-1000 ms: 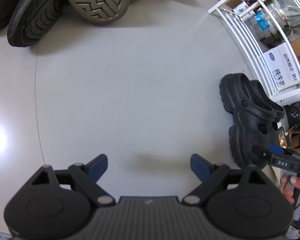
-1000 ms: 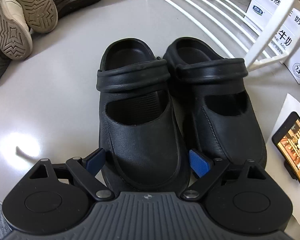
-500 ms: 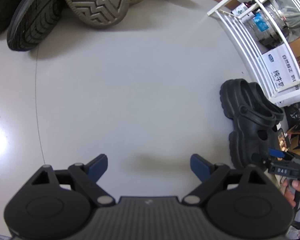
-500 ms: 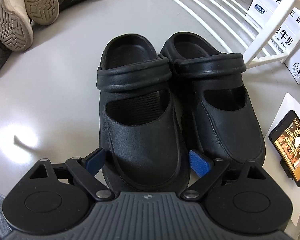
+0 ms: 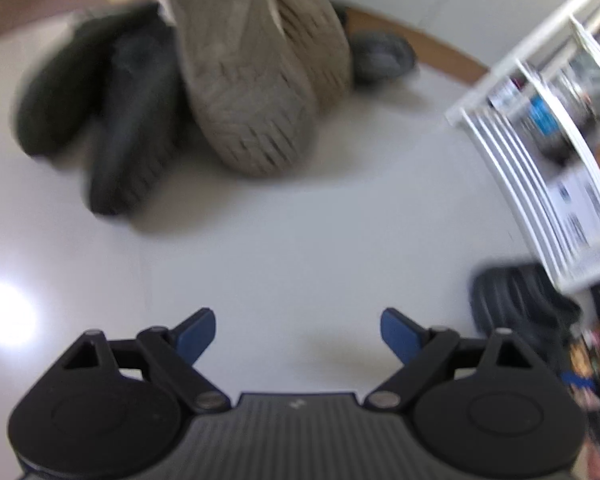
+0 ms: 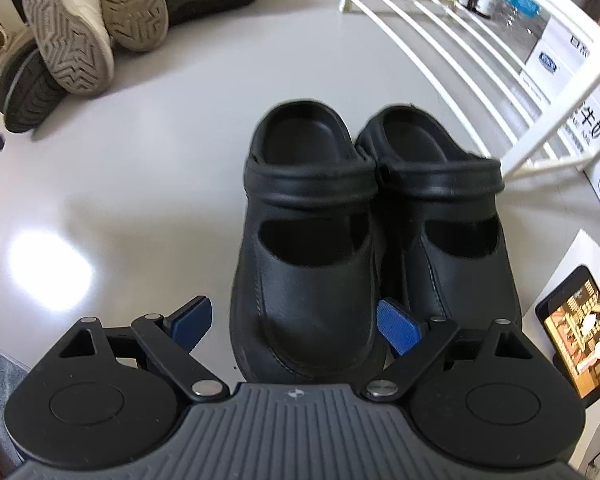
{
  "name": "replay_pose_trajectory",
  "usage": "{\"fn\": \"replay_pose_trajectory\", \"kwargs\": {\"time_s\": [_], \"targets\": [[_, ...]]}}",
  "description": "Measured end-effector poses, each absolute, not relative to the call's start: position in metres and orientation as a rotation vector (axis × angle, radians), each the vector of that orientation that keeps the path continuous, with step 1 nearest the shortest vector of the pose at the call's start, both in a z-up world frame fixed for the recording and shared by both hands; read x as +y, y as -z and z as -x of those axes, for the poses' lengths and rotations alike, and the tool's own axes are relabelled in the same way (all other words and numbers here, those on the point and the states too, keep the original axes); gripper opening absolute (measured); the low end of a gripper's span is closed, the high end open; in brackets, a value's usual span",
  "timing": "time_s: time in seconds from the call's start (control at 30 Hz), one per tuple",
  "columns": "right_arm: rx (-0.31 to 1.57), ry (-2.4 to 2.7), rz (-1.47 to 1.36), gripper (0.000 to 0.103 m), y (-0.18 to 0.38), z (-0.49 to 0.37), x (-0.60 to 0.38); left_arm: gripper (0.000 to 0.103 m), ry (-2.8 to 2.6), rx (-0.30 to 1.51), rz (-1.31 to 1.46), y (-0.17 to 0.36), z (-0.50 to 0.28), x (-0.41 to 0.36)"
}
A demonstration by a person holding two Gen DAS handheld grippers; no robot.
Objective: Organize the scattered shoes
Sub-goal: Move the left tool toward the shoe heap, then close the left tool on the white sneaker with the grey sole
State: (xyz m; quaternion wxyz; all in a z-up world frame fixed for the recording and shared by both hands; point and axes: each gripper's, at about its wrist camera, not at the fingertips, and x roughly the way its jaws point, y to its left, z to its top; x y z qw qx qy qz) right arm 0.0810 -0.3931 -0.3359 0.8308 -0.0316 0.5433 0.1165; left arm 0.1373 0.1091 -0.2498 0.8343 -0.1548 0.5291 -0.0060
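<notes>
The black clogs (image 6: 372, 232) stand as a pair in the middle of the right wrist view, touching side by side, toes toward the camera, just beside the white rack (image 6: 460, 40) at the upper right; judging by how neatly they sit, this pair looks done. The right gripper (image 6: 296, 324) hangs over the toe of the left-hand clog with its jaws spread; the blue pads flank the toe but neither seems to press on it, so nothing is held.

The step in hand seems to be the change from this pair to the next. The left gripper (image 5: 298, 330), in the lower middle of its blurred view, is also spread and empty, over bare floor (image 5: 300, 240); the pile (image 5: 204, 100) of loose shoes fills the upper left of that frame, with a tan sole (image 5: 252, 92) turned up on top and dark shoes (image 5: 116, 128) beside and under it. In the right wrist view the same pile lies in the upper left corner, well apart from the clogs.

The next move likely calls for bringing the left gripper up to the pile, choosing one shoe that can be pinched across its side or heel, and finding its mate; the tan shoes lie on top and look the easiest to reach, and lifting them should not drag the dark ones along. A phone (image 6: 576, 340) stands at the lower right edge, clear of the work.
</notes>
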Motion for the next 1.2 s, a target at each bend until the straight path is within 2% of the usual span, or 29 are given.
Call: {"fn": "replay_pose_trajectory", "kwargs": {"time_s": [0.13,0.27,0.4,0.8,1.2], "targets": [[1.120,-0.259,0.067,0.093,0.328,-0.080,-0.395,0.092,-0.038,1.040,0.278,0.219,-0.165,0.134],[1.095,-0.263,0.052,0.093,0.323,-0.084,-0.402,0.099,-0.074,0.985,0.245,0.198,-0.192,0.146],[1.087,-0.270,0.039,0.093,0.322,-0.084,-0.403,0.102,-0.129,0.922,0.210,0.189,-0.218,0.153],[1.092,-0.266,0.044,0.093,0.326,-0.083,-0.406,0.102,-0.156,0.751,0.297,0.217,-0.249,0.161],[1.096,-0.269,0.060,0.093,0.330,-0.080,-0.404,0.102,-0.181,0.754,0.342,0.240,-0.272,0.170]]}}
